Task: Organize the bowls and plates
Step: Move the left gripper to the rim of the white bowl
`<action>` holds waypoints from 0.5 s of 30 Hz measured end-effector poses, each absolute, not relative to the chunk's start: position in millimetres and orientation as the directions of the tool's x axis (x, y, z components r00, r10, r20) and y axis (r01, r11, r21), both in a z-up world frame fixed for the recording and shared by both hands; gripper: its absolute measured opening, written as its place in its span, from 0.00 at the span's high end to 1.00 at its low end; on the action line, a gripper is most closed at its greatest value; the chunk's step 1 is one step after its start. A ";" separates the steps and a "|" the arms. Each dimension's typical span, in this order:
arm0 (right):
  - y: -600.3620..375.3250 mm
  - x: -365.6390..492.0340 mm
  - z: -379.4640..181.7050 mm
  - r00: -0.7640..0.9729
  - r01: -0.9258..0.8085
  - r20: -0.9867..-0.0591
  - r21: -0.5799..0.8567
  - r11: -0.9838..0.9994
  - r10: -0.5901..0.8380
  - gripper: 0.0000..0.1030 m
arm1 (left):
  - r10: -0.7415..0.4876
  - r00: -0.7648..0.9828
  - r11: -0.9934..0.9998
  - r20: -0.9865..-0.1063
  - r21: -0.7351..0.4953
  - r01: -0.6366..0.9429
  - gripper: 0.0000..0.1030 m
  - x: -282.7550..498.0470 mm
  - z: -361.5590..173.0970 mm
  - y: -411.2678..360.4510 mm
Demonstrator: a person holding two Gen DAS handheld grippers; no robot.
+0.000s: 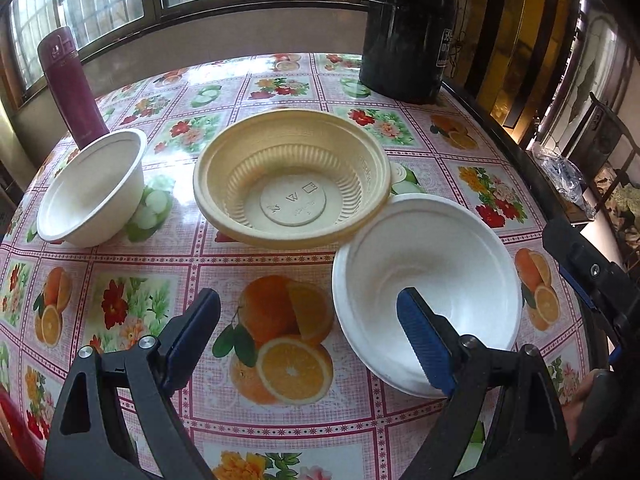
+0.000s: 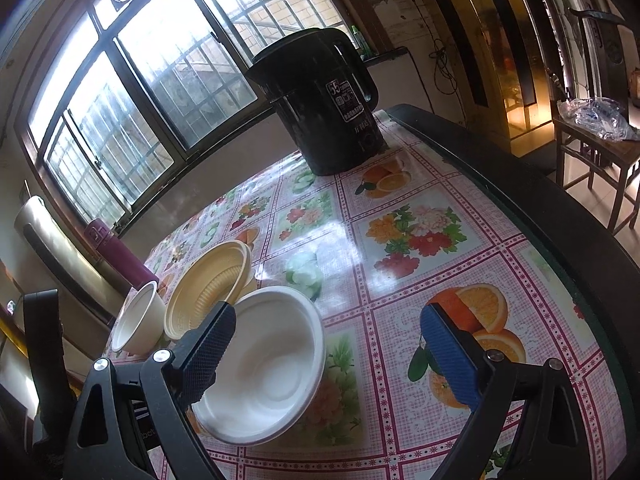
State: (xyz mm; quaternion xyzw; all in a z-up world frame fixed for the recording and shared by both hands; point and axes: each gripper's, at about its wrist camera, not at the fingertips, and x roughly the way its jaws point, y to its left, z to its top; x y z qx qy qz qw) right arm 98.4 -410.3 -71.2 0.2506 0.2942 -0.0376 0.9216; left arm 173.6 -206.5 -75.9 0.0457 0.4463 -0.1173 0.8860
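Three bowls sit on the flowered tablecloth [image 1: 132, 304]. A small white bowl [image 1: 92, 188] is at the left, a ribbed beige bowl [image 1: 292, 180] in the middle, and a wide white bowl [image 1: 428, 264] at the right, its rim touching the beige one. My left gripper [image 1: 308, 296] hangs open over the cloth, its right finger in front of the wide bowl's near side. In the right wrist view my right gripper [image 2: 330, 312] is open too. Its left finger crosses the wide white bowl [image 2: 276, 356], beside the beige bowl [image 2: 204, 292] and the small bowl [image 2: 136, 320].
A black electric kettle [image 1: 404, 36] stands at the table's far right corner and a maroon flask [image 1: 72, 88] at the far left. The table's dark edge [image 2: 520, 188] runs along the right. Beyond it stands a wooden chair [image 2: 592, 152] with a plastic bag.
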 end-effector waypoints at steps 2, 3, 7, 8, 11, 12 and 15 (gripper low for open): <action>-410.9 98.2 -71.1 0.823 0.216 -0.561 0.449 0.867 0.085 0.07 | -0.162 0.584 0.967 -0.796 -0.010 0.254 0.12 172.4 -75.2 -207.0; -411.2 98.3 -71.2 0.821 0.216 -0.563 0.452 0.865 0.090 0.07 | -0.163 0.580 0.966 -0.798 -0.010 0.258 0.12 172.5 -75.5 -206.9; -411.4 99.2 -71.9 0.816 0.194 -0.563 0.483 0.854 0.133 0.07 | -0.174 0.554 0.963 -0.814 -0.022 0.269 0.12 174.0 -78.3 -205.7; -410.9 98.9 -71.4 0.816 0.192 -0.562 0.481 0.855 0.133 0.07 | -0.173 0.552 0.963 -0.816 -0.022 0.270 0.12 174.3 -78.8 -205.4; -410.2 98.1 -70.9 0.817 0.192 -0.561 0.483 0.855 0.133 0.07 | -0.168 0.545 0.960 -0.821 -0.012 0.278 0.12 175.1 -80.5 -205.2; -409.8 97.9 -71.3 0.816 0.192 -0.562 0.484 0.854 0.135 0.07 | -0.165 0.542 0.960 -0.824 -0.009 0.278 0.12 175.6 -81.6 -204.6; -410.0 98.3 -71.5 0.816 0.193 -0.563 0.484 0.854 0.135 0.07 | -0.159 0.527 0.960 -0.835 -0.007 0.280 0.12 178.0 -86.5 -202.5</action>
